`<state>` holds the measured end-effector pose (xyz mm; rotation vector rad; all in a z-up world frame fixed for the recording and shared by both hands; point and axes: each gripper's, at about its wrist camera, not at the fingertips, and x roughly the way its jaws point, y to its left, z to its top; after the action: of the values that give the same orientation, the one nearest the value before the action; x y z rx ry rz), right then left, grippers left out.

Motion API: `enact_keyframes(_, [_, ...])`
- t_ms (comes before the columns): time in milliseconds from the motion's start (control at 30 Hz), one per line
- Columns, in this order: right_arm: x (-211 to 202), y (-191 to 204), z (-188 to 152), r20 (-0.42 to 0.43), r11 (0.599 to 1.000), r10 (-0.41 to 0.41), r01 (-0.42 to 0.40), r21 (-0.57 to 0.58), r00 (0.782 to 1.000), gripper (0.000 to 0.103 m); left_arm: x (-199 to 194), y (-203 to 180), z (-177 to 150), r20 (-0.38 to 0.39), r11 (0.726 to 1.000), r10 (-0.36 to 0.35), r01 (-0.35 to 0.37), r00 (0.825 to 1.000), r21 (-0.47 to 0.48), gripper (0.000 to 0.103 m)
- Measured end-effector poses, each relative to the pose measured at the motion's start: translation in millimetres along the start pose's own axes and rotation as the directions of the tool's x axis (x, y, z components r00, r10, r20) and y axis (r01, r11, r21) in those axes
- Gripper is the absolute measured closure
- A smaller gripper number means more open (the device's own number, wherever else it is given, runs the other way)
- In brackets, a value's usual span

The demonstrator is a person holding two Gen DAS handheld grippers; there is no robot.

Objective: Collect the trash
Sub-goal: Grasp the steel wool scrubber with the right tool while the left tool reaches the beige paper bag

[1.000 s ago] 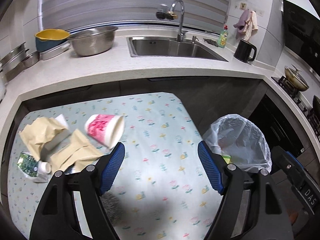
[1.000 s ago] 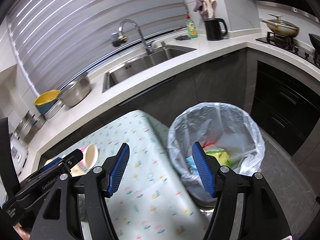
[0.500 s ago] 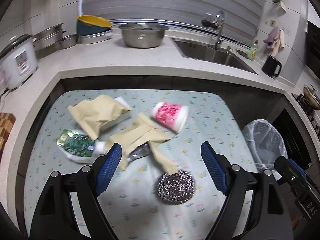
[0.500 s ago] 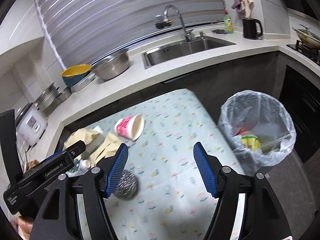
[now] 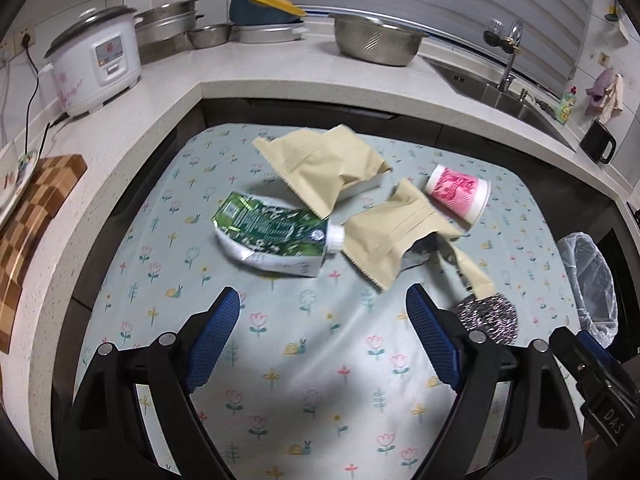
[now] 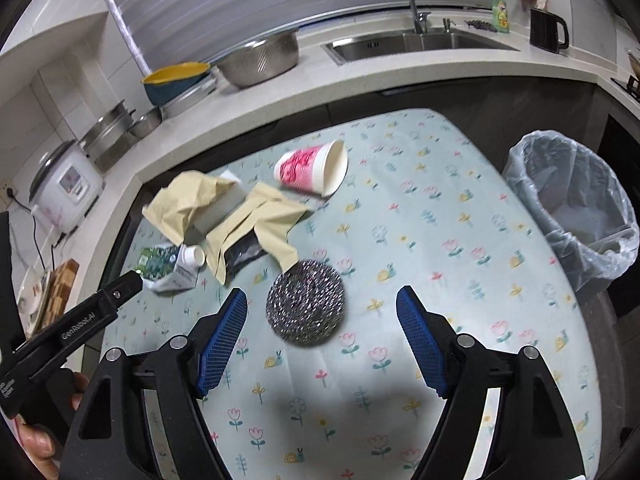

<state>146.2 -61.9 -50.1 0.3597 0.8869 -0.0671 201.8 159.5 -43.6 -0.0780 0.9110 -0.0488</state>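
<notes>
Left wrist view: the left gripper [image 5: 322,330] hangs over the flowered tablecloth [image 5: 304,392] with its jaws wide, having just been opening, and nothing between them. Straight ahead lies the flattened green carton [image 5: 272,236], white cap toward the right. It looks light and already crushed, so it should be floppy – I would pinch it across the stiffer shoulder near the cap rather than the thin tail. Behind it two tan paper bags [image 5: 332,168] overlap; thin paper, likely to tear or slide if caught by one edge. The pink paper cup [image 5: 460,194] lies on its side farther right, light and easy to crush, best taken across the body, not the rim.

Right wrist view: the right gripper [image 6: 322,326] also stands with jaws wide and just been opening – the steel scourer [image 6: 306,302] sits just ahead of the pads, untouched. It looks springy and light, with a rough mesh that should grip well; a squeeze across its middle would do. The lined trash bin [image 6: 576,208] stands off the table's right edge, well apart from the litter
</notes>
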Motion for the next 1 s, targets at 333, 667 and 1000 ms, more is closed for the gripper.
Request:
enact_keyframes(333, [49, 0, -7, -0.080, 0.999, -0.010, 0.013, 0.039, 0.997, 0.029, 26, 16, -3, -0.039, 1.000, -0.014, 0.013, 0.999, -0.019, 0.019])
enact_keyframes(667, [84, -3, -5, -0.126, 0.997, 0.008, 0.002, 0.079, 0.992, 0.031, 50, -6, 6, -0.056, 0.999, -0.039, 0.041, 0.998, 0.032, 0.016])
enact_keyframes(1000, [65, -11, 0, -0.065, 0.997, 0.015, -0.010, 0.078, 0.998, 0.063, 76, -38, 19, -0.069, 0.988, -0.088, 0.096, 0.994, 0.123, 0.017])
